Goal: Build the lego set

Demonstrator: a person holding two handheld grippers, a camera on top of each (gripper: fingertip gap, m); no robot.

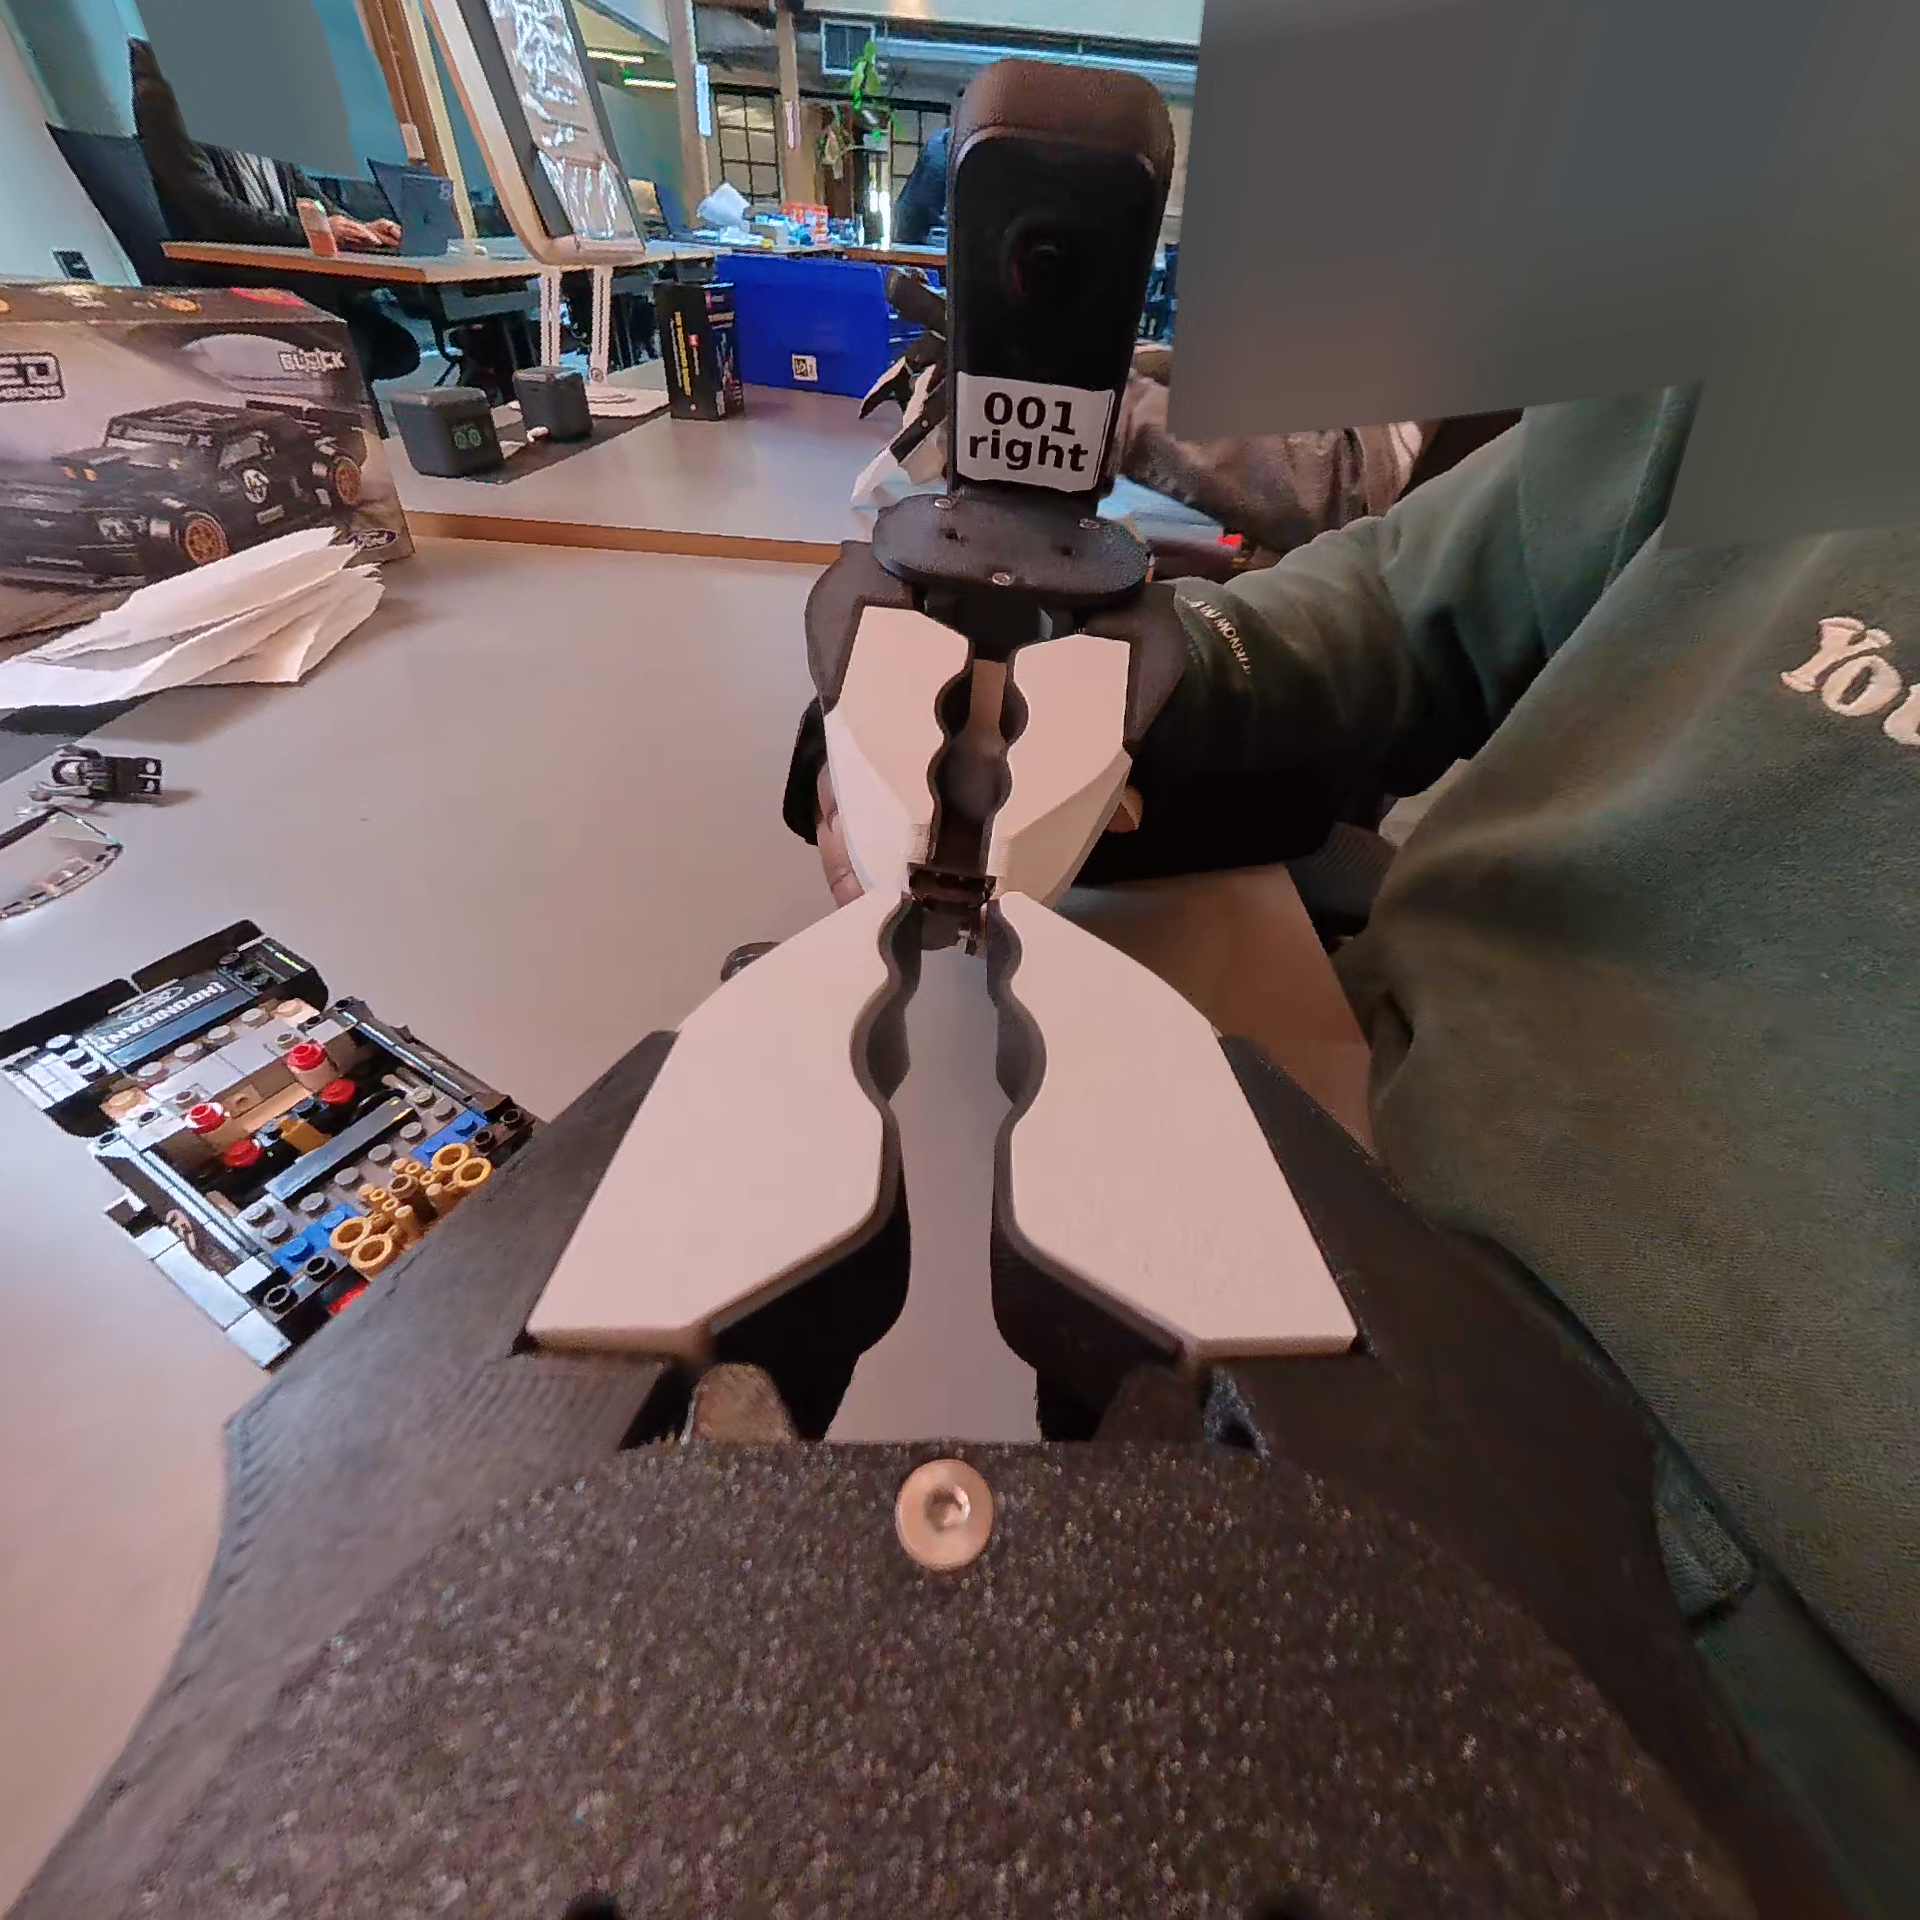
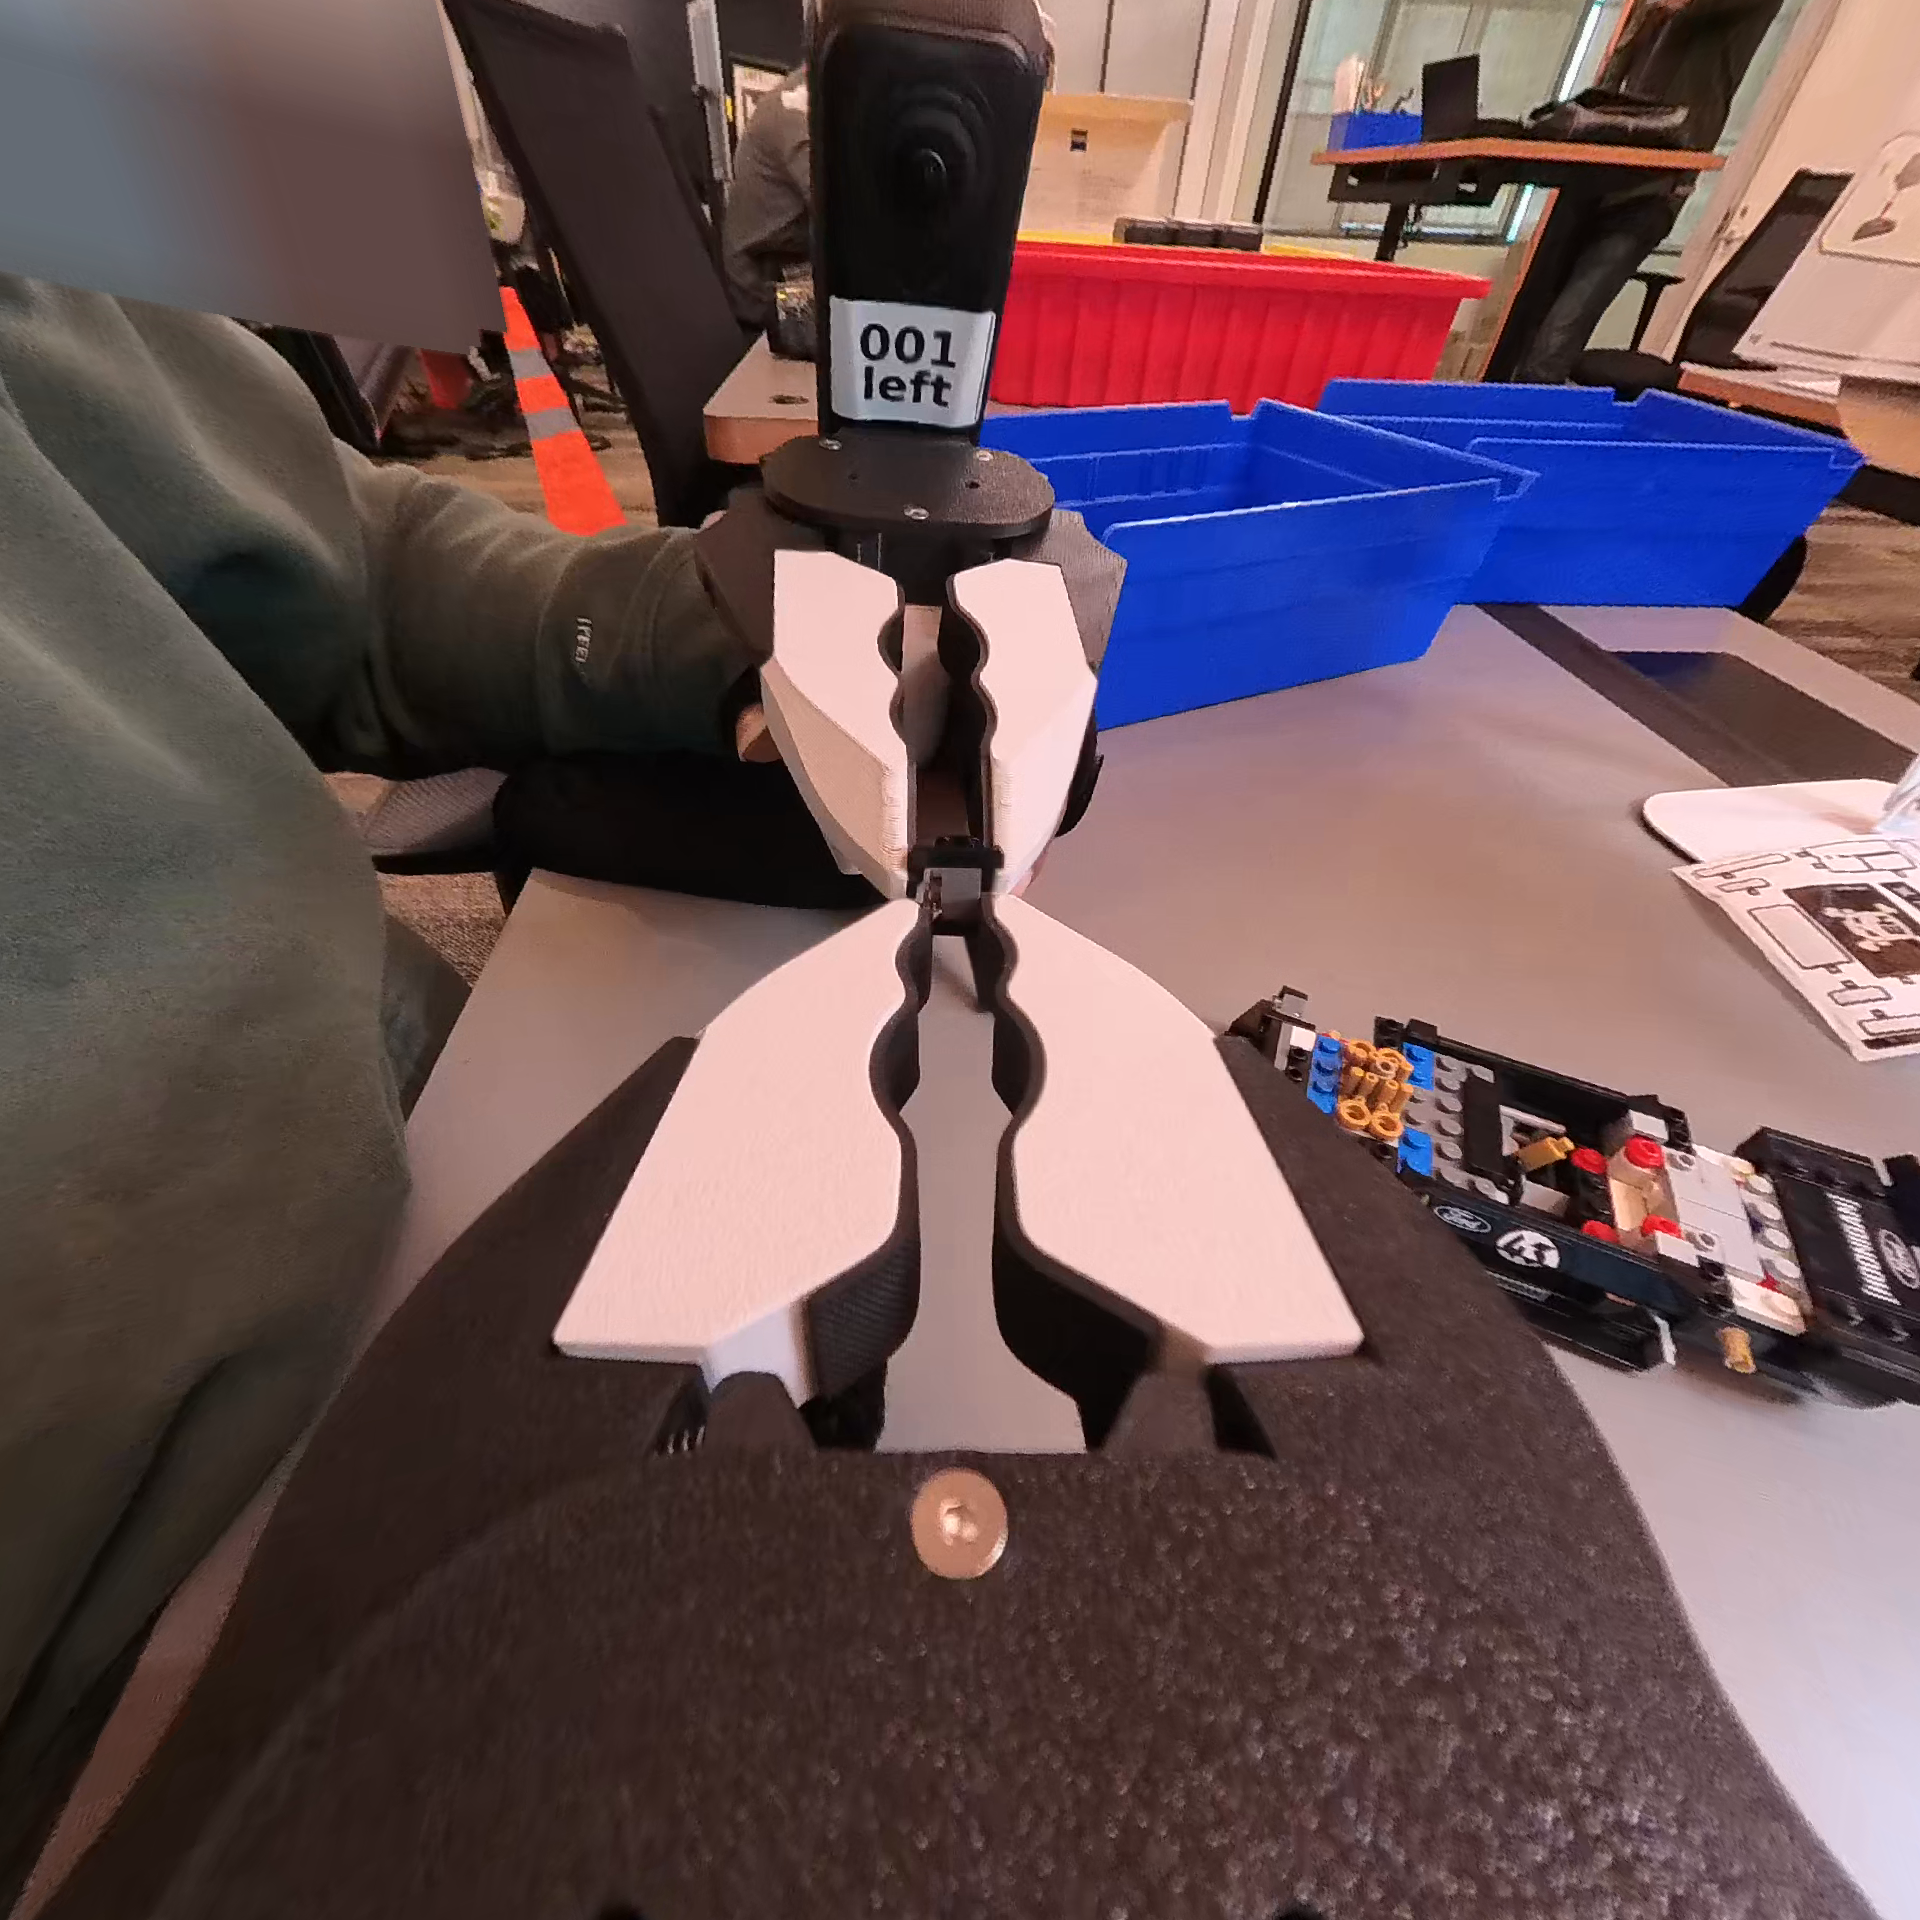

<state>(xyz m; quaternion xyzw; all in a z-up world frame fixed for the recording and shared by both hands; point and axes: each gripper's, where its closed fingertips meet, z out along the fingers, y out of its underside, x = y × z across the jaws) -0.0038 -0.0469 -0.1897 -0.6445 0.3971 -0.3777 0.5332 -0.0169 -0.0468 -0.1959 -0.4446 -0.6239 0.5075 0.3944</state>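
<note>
The small black Lego piece [image 1: 948,904] hangs in the air between the two grippers, dark and boxy, with a thin part pointing down; its finer shape is hard to make out. The left gripper [image 1: 948,920] and the right gripper [image 2: 951,914] meet tip to tip above the grey table [image 1: 540,790], each with its white fingers [image 1: 748,1132] narrowed to a slim gap and pinching that piece from opposite sides. A person in a green sweatshirt [image 1: 1662,1039] holds both tools with black-gloved hands.

Well apart from the tips, the half-built Lego car [image 2: 1621,1205] lies flat on the table: black body, grey and blue plates, red studs, and a cluster of tan round parts at one end. Beyond it lies a sticker sheet [image 2: 1829,945]. In the left wrist view, the Lego set box [image 1: 177,436] stands at the far edge with folded white paper [image 1: 208,623] before it, and a small black sub-assembly [image 1: 104,774] nearby. Blue bins [image 2: 1351,540] and a red bin [image 2: 1226,322] sit behind the table.
</note>
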